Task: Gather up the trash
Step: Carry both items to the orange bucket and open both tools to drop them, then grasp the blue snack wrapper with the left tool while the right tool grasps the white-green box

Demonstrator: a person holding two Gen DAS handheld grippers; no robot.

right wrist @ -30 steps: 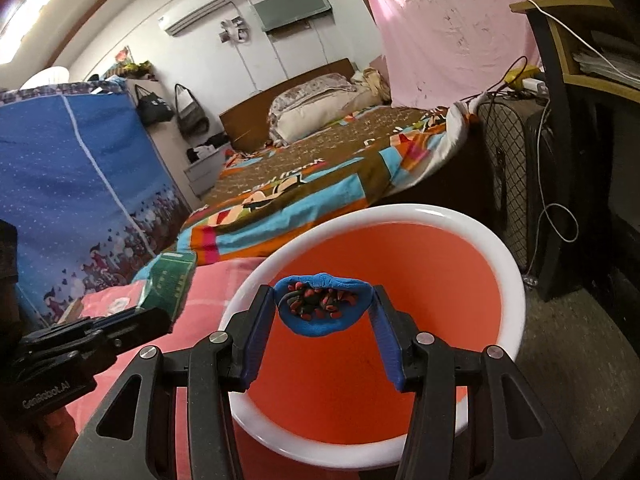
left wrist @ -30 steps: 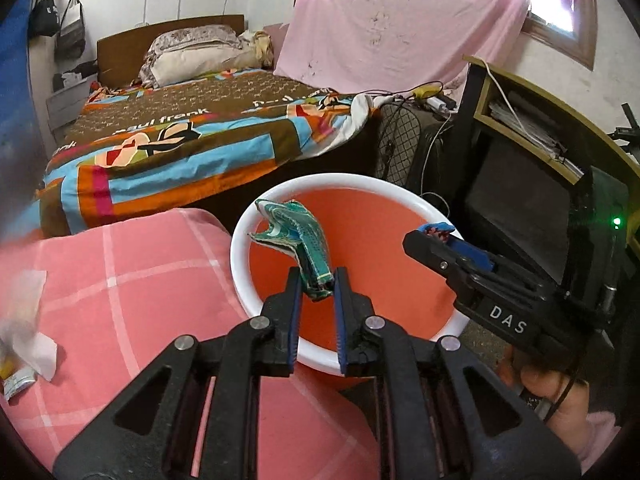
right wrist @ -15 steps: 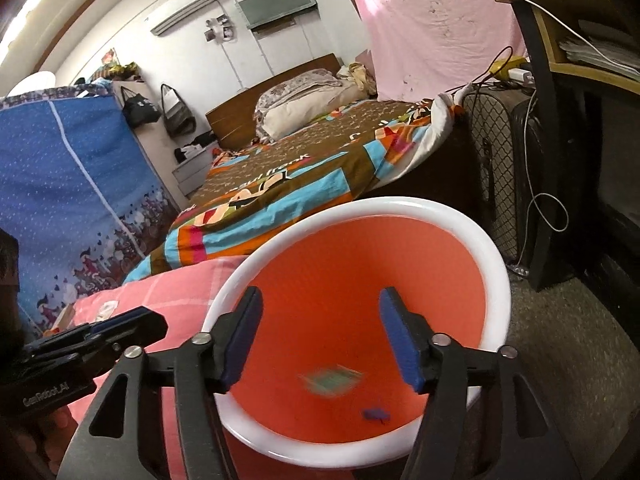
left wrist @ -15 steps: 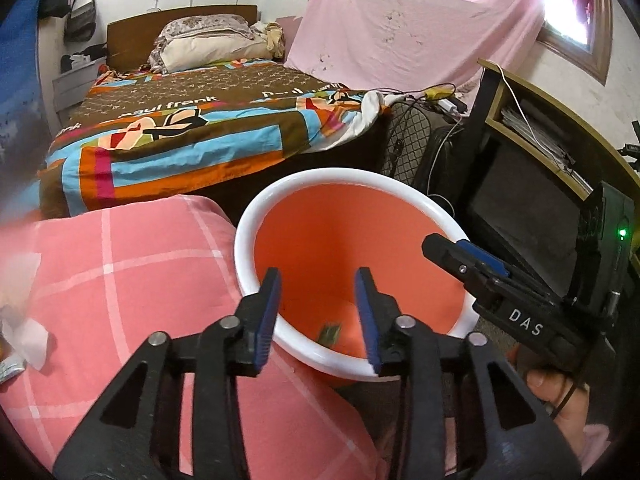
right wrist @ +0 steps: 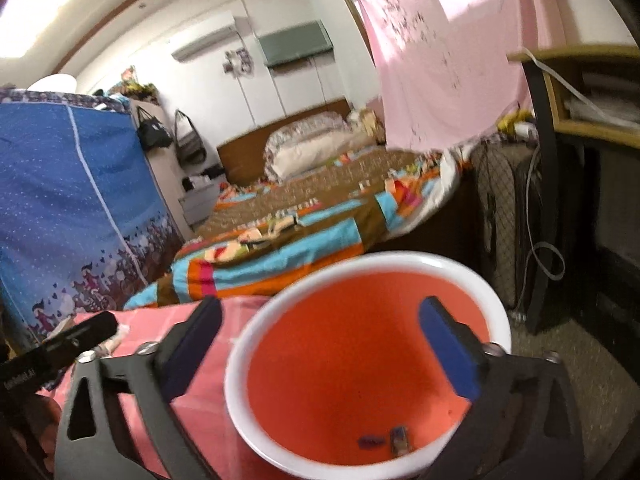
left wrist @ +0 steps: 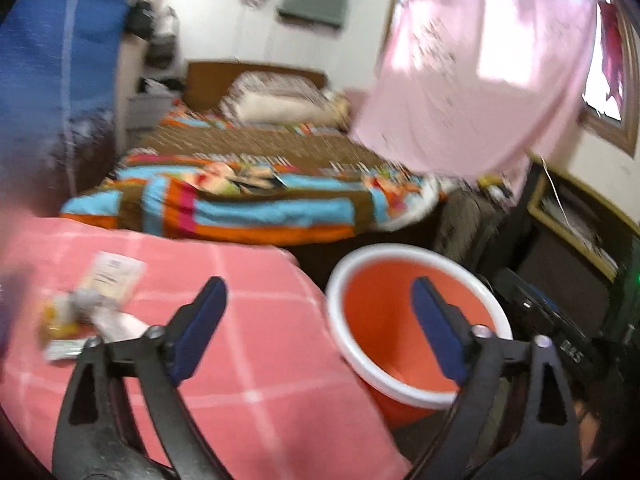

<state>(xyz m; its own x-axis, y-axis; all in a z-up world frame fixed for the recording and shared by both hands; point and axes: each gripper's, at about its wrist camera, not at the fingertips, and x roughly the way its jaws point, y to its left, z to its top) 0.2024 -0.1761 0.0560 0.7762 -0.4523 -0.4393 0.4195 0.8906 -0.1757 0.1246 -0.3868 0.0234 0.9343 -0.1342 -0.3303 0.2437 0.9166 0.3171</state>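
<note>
The left tongs (left wrist: 316,320) pointed slightly downward over the edge of the pink checked cloth (left wrist: 248,320), one blue pad (left wrist: 198,328) above the cloth and the other over the orange basin (left wrist: 384,320). Their jaws had just been opening and stood wide apart with nothing between them. The right tongs (right wrist: 320,340) tilted gently down over the basin's white rim (right wrist: 256,328), jaws likewise just spread wide and empty. Two small scraps of trash (right wrist: 384,440), one dark blue, lay on the basin's bottom. More wrappers (left wrist: 84,312) sat on the cloth, left of the left tongs. Behind stood a bed (left wrist: 248,200).
</note>
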